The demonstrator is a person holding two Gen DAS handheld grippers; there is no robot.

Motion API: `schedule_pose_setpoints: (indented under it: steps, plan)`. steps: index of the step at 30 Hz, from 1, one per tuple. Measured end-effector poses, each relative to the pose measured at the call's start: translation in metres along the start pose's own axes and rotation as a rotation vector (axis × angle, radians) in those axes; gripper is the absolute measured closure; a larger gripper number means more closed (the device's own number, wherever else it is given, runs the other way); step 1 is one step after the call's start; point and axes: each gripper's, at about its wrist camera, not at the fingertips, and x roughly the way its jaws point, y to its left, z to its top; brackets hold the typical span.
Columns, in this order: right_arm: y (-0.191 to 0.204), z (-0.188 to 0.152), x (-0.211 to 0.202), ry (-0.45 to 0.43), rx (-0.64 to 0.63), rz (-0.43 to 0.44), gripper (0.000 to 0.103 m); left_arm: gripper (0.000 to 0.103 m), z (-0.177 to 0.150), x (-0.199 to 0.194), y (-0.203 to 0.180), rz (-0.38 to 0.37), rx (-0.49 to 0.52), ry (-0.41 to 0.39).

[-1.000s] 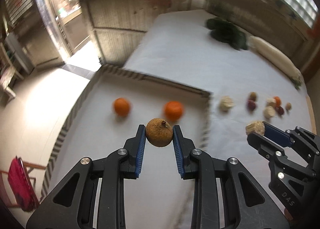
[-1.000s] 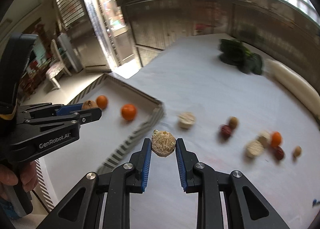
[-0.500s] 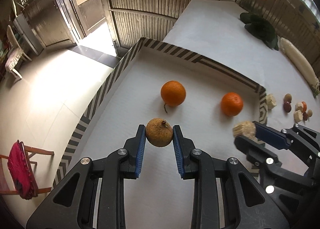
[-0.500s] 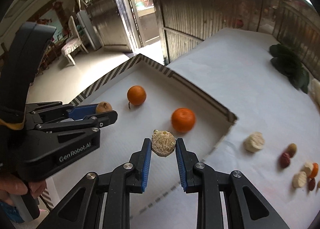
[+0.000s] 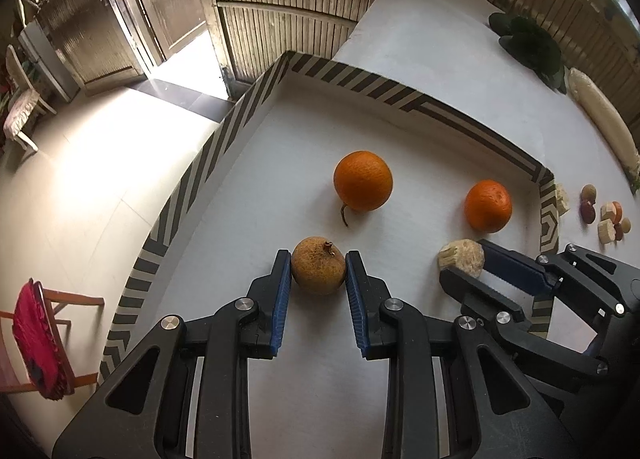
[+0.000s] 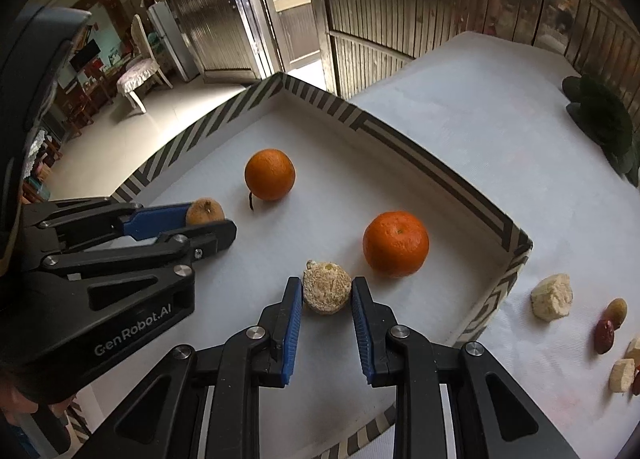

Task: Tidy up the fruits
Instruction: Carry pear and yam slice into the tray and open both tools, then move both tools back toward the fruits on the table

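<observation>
Left gripper (image 5: 318, 271) clamps brown fruit (image 5: 318, 270), stem up-right in frame. Right gripper (image 6: 327, 291) clamps pale chunk (image 6: 327, 293), flat face toward camera. Both over tray (image 6: 432, 167), frame centre.

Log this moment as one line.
left gripper: holds brown fruit | right gripper: holds pale chunk | both over tray | two oranges inside
</observation>
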Motion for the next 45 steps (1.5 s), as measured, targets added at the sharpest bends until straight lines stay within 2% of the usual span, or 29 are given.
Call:
schedule_pose_setpoints:
  steps: [2, 5, 7, 8, 9, 11, 16, 23, 38, 45]
  plan:
    - [0.001, 0.000, 0.000, 0.001, -0.007, -0.004, 0.078, 0.076, 0.002, 0.001, -0.001, 0.004, 0.001, -0.001]
    - [0.002, 0.000, 0.000, -0.001, -0.005, -0.008, 0.069, 0.075, 0.004, 0.003, -0.003, 0.015, 0.005, 0.005]
    - [0.001, -0.001, -0.004, -0.014, 0.000, -0.004, 0.068, 0.062, 0.004, 0.002, -0.002, 0.009, 0.001, 0.004]
    - [0.000, -0.002, -0.006, -0.018, 0.005, -0.003, 0.068, 0.050, 0.004, 0.000, -0.003, 0.008, -0.001, -0.003]
    - [-0.002, -0.002, -0.009, -0.023, 0.011, -0.003, 0.068, 0.042, 0.004, -0.002, -0.002, 0.007, -0.005, -0.013]
    - [-0.006, -0.004, -0.019, -0.041, 0.024, -0.001, 0.068, 0.039, 0.004, -0.009, -0.002, 0.002, -0.011, -0.033]
    - [-0.017, -0.011, -0.047, -0.107, 0.065, -0.009, 0.068, 0.039, 0.005, -0.025, -0.010, 0.006, -0.004, -0.070]
    - [-0.044, -0.033, -0.091, -0.166, 0.123, -0.080, 0.065, 0.039, 0.002, -0.050, -0.044, -0.035, 0.042, -0.123]
    - [-0.142, -0.130, -0.159, -0.165, 0.361, -0.242, 0.063, 0.039, -0.009, -0.057, -0.159, -0.128, 0.221, -0.112]
    - [-0.175, -0.166, -0.181, -0.167, 0.442, -0.284, 0.063, 0.039, -0.017, -0.056, -0.197, -0.146, 0.283, -0.105]
